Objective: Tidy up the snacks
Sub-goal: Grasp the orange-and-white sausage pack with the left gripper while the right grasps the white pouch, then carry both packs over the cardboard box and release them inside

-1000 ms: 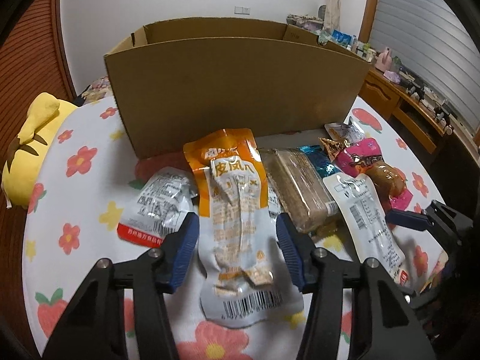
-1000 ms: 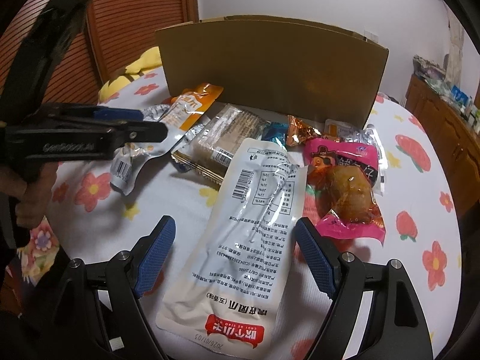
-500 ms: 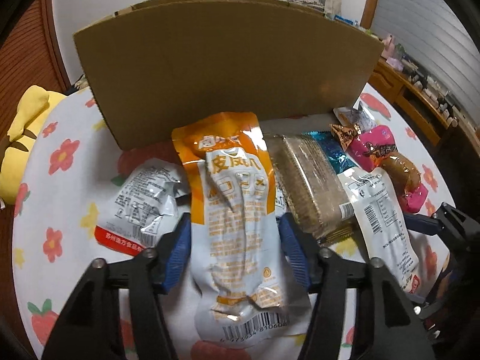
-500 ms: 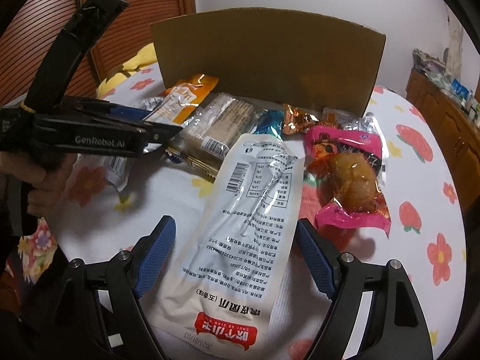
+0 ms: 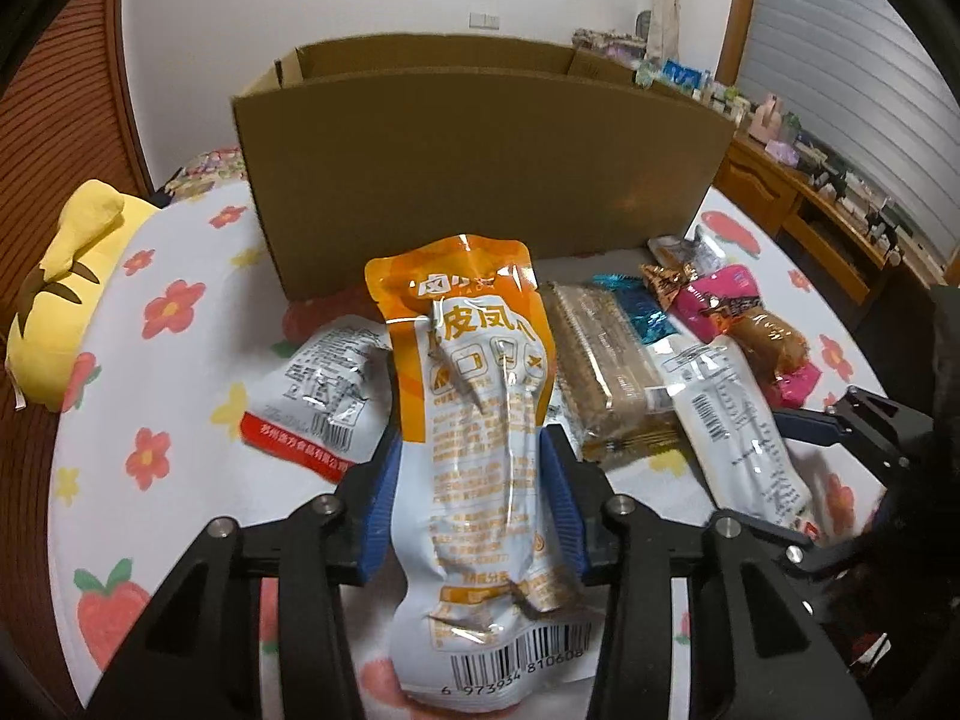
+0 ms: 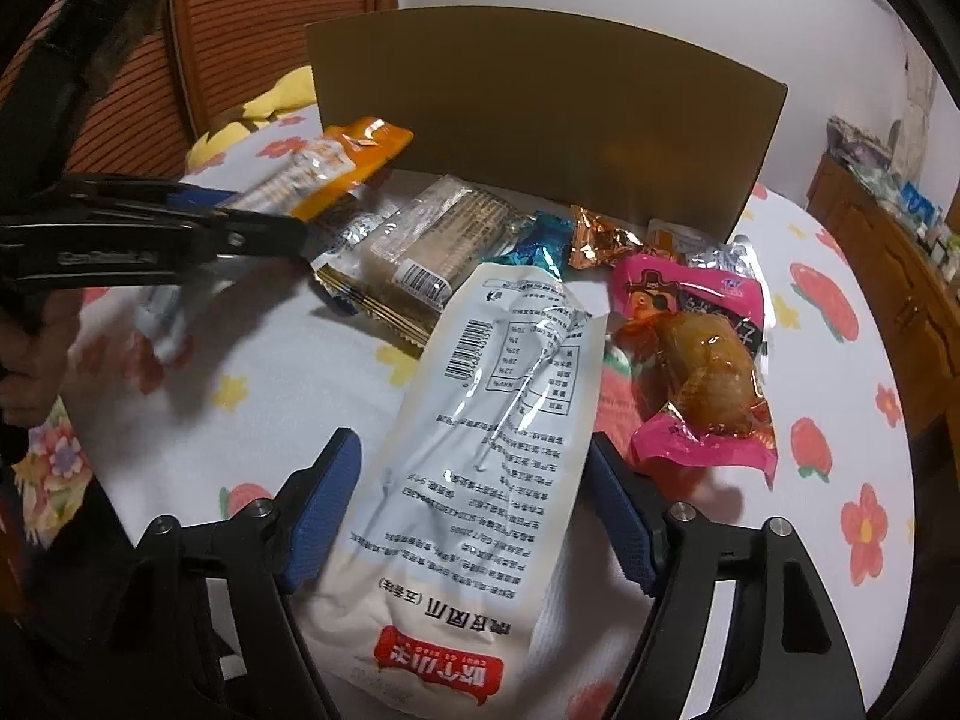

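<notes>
The cardboard box (image 5: 480, 174) hides its contents; left gripper (image 5: 471, 516), just closing, pinches the orange pouch (image 5: 480, 420); right gripper (image 6: 474, 516), narrowing, straddles the white pouch (image 6: 480, 450) on the flowered tablecloth (image 6: 288, 384)

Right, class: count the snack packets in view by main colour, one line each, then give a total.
White packets: 2
Orange-and-white packet: 1
Brown biscuit pack: 1
Blue wrapper: 1
Copper foil wrapper: 1
Pink packet: 1
Silver packet: 1
Total: 8
</notes>
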Demonstrator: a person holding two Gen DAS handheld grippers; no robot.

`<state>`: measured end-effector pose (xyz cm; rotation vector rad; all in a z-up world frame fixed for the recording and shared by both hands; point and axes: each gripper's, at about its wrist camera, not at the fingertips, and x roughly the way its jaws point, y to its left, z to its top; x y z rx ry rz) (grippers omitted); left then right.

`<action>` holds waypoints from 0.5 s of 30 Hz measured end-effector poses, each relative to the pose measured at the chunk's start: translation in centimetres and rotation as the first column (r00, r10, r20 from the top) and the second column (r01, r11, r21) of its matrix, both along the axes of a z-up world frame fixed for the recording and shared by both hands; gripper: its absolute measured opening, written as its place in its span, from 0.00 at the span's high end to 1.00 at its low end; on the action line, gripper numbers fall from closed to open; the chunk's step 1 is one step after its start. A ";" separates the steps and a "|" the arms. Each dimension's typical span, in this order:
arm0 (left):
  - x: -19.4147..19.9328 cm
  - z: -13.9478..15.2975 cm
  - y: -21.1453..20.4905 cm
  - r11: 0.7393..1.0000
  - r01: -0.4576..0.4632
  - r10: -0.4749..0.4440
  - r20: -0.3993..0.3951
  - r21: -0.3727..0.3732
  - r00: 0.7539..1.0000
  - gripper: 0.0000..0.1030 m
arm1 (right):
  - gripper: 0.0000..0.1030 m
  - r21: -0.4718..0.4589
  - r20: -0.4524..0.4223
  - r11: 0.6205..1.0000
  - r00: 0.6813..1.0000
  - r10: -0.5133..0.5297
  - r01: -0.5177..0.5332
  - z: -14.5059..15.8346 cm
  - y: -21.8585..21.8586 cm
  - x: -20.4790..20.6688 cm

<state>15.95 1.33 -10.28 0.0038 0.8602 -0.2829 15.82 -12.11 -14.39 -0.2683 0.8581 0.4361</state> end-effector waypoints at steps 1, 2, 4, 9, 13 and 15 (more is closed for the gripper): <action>-0.3 0.3 0.0 1.000 0.000 0.000 0.010 -0.002 1.000 0.58 | 0.28 0.000 -0.001 1.000 1.000 -0.001 0.001 0.0 -0.1 0.0; -0.6 0.5 0.1 1.000 -0.001 0.001 0.019 -0.004 1.000 0.58 | 0.30 0.000 -0.002 1.000 1.000 -0.002 0.002 0.0 -0.2 0.0; -0.9 1.0 0.2 1.000 -0.002 0.003 0.032 -0.012 0.999 0.58 | 0.34 0.002 -0.005 1.000 1.000 -0.002 0.002 0.1 -0.4 0.0; -1.3 1.7 0.2 1.000 -0.002 0.003 0.051 -0.021 0.999 0.57 | 0.59 0.026 0.010 1.000 1.000 -0.008 0.008 1.4 -1.4 0.0; -1.5 1.7 0.0 1.000 -0.003 0.004 0.055 -0.026 0.998 0.57 | 0.62 0.032 -0.004 0.999 1.000 -0.002 0.002 1.6 -1.7 0.0; -1.6 1.7 0.0 1.000 -0.002 0.004 0.056 -0.028 0.998 0.57 | 0.64 0.037 -0.003 0.999 1.000 -0.005 0.005 1.8 -1.8 0.0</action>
